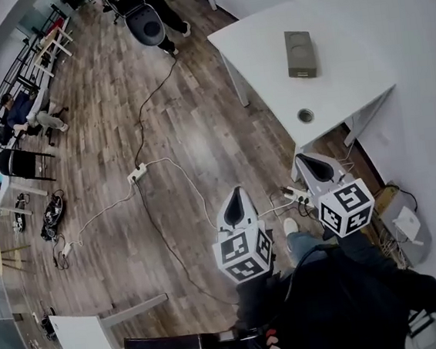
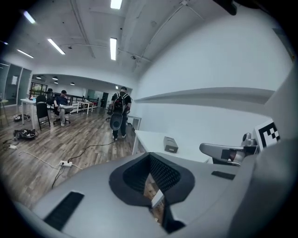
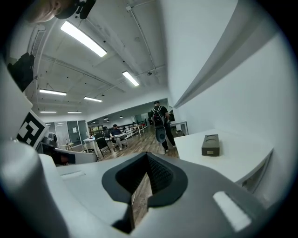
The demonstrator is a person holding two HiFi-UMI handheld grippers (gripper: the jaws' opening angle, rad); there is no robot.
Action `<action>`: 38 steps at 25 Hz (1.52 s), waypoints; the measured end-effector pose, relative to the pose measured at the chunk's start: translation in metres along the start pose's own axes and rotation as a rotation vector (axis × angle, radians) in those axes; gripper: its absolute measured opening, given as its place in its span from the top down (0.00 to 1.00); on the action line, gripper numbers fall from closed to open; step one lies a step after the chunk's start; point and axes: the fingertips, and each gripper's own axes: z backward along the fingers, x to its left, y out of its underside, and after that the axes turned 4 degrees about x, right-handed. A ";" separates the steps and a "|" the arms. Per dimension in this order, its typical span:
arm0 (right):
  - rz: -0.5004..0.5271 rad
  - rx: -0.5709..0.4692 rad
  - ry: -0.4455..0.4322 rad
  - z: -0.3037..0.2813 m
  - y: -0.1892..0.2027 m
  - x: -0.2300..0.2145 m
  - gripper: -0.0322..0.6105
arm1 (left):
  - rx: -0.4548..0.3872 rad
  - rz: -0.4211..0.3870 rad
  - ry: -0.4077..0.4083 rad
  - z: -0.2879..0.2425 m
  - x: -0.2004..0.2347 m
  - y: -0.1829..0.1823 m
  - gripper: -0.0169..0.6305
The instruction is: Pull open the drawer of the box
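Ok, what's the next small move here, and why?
Probably carry both grippers closer to the box on the white table: it sits well beyond the left gripper and right gripper, both shut and empty, so it looks out of reach.

The left gripper (image 1: 237, 196) and right gripper (image 1: 315, 166) are grey with black ribbed pads (image 2: 164, 173), each carrying 1 black-and-white marker cube (image 1: 244, 254); black top (image 1: 348, 303), white shoe (image 1: 290, 226).
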 end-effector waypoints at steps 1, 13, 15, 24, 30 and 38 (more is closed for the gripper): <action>0.002 -0.004 -0.001 -0.011 -0.008 -0.007 0.96 | -0.004 -0.004 0.002 -0.012 0.000 -0.009 0.98; -0.018 0.026 0.014 -0.096 -0.034 -0.049 0.96 | 0.016 -0.001 0.019 -0.099 0.021 -0.055 0.98; -0.016 0.025 0.016 -0.113 -0.040 -0.052 0.96 | 0.015 0.001 0.018 -0.113 0.031 -0.065 0.98; -0.021 -0.049 0.066 -0.234 -0.096 -0.066 0.96 | -0.040 -0.048 0.054 -0.207 0.099 -0.155 0.98; -0.007 -0.051 0.070 -0.332 -0.123 -0.060 0.96 | -0.032 -0.061 0.084 -0.277 0.155 -0.200 0.98; -0.042 -0.033 0.148 -0.405 -0.137 -0.067 0.96 | 0.009 -0.083 0.148 -0.344 0.200 -0.236 0.98</action>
